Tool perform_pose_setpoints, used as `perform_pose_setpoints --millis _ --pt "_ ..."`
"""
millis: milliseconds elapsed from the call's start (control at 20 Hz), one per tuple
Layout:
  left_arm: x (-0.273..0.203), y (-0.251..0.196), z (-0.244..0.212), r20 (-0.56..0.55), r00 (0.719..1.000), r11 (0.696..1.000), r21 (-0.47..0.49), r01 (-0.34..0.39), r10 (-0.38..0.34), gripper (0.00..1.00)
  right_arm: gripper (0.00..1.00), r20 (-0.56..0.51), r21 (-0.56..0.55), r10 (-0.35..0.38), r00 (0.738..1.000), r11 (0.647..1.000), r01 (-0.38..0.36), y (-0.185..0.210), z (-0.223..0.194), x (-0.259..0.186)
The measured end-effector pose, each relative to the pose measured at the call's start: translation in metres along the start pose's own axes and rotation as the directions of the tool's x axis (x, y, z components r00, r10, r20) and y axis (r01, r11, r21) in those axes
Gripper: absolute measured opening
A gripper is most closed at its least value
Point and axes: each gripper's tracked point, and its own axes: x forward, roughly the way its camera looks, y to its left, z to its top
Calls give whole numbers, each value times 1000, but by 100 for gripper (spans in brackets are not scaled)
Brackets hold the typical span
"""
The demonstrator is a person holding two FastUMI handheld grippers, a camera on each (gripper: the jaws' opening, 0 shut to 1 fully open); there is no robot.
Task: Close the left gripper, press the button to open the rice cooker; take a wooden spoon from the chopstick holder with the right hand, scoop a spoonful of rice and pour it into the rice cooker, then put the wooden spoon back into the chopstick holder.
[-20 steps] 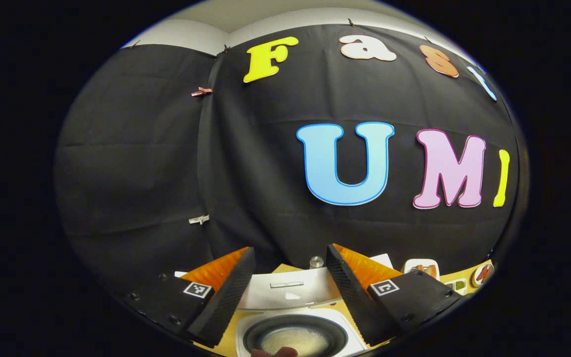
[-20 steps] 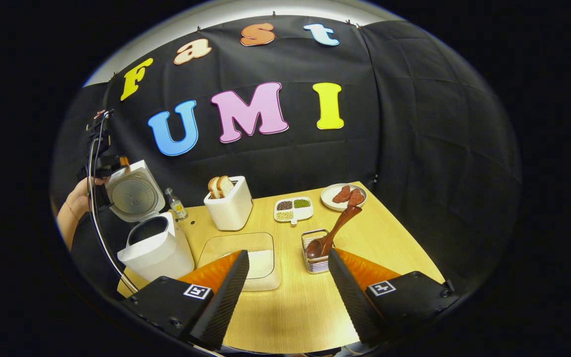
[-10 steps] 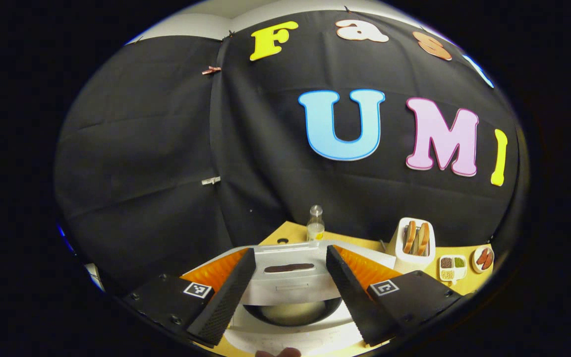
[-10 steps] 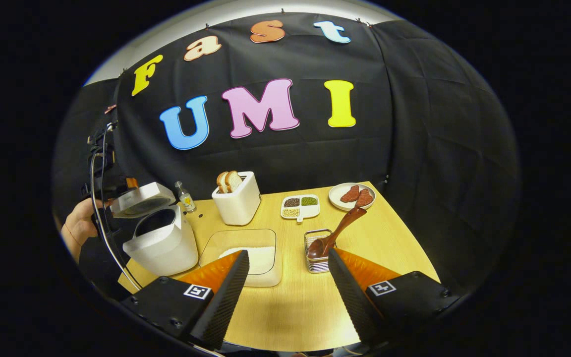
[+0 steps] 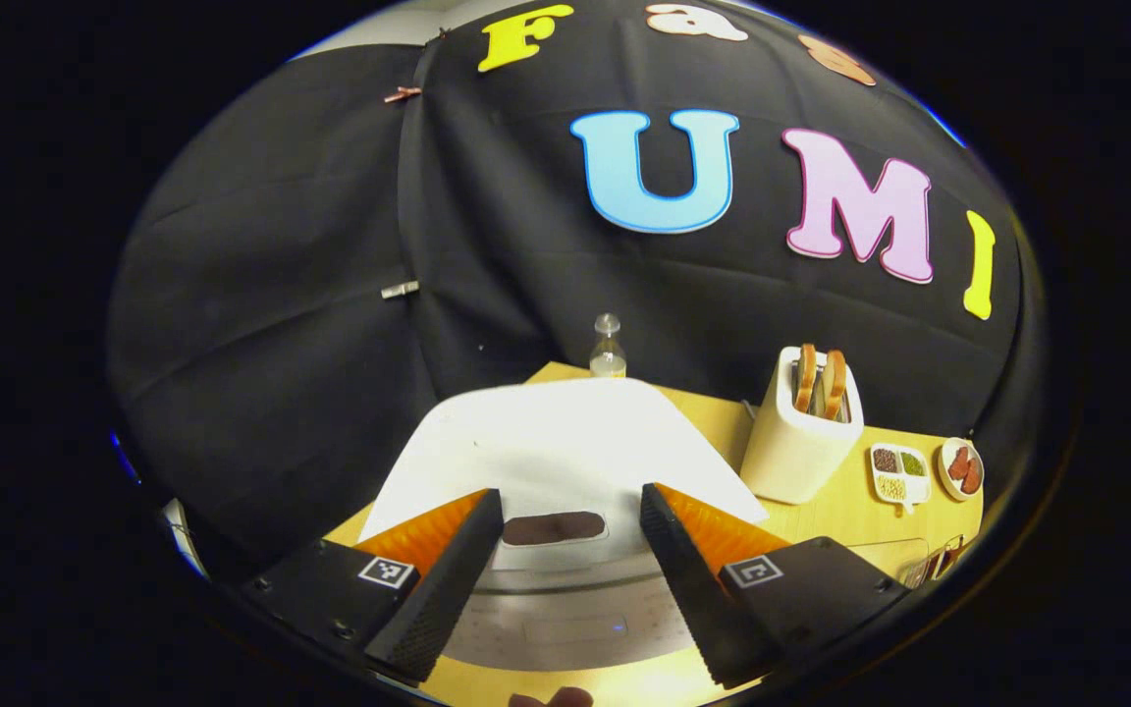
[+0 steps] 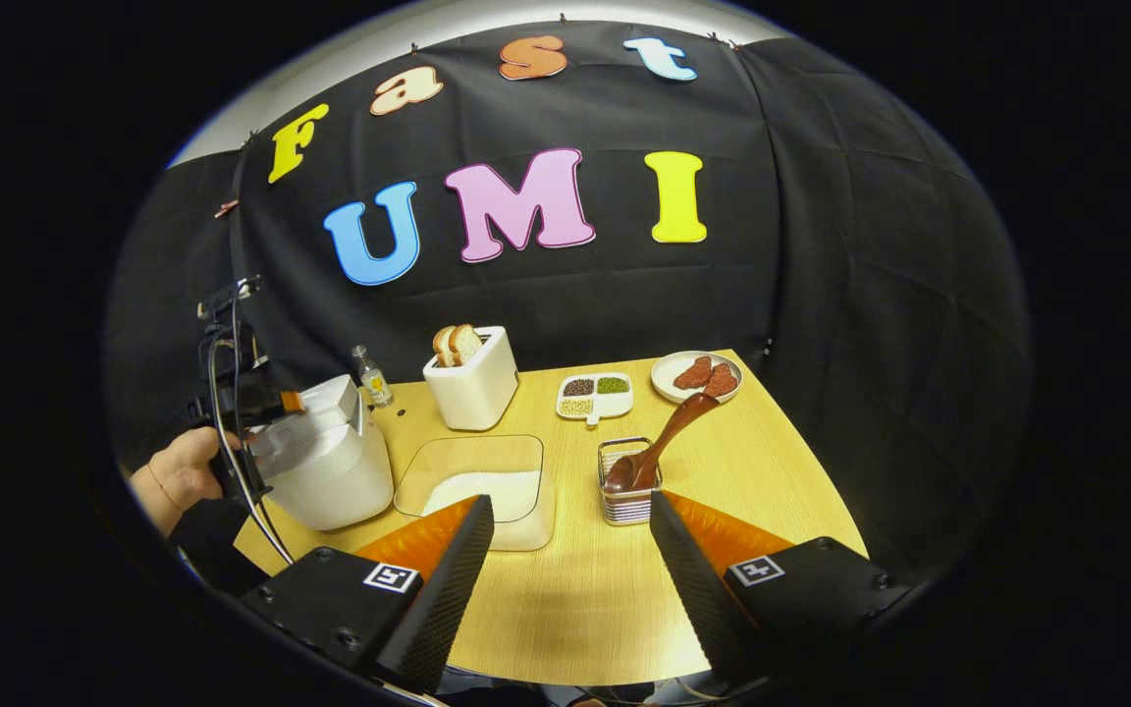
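— We've swung the rice cooker [image 6: 330, 462] lid down; it's shut, left gripper [image 5: 561, 550] spread over it.
— Right gripper [image 6: 570, 560] gapes empty; wooden spoon [image 6: 664, 447] sits in the chopstick holder [image 6: 629, 496]. Pressing harder risks sliding the cooker.

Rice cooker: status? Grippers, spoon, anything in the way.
Left gripper open over the rice cooker, lid down. Right gripper open, holding nothing. Wooden spoon stands in the chopstick holder. Rice tray beside the cooker, nothing blocking.
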Motion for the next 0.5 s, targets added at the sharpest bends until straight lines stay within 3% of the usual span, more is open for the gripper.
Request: perform_pose_setpoints --millis 100,250,500 --pt "2 -3 -21 0 1000 1000 -3 -8 8 98 99 0 -3 -4 1000 1000 4 -2 -2 -3" --pt "4 -7 -22 49 999 1000 7 -11 10 99 99 -4 -1 -8 1000 1000 8 -4 -6 -5" --pt "8 -8 -24 36 999 1000 -3 -17 17 100 99 -1 19 1 1000 1000 -1 4 -10 -3"
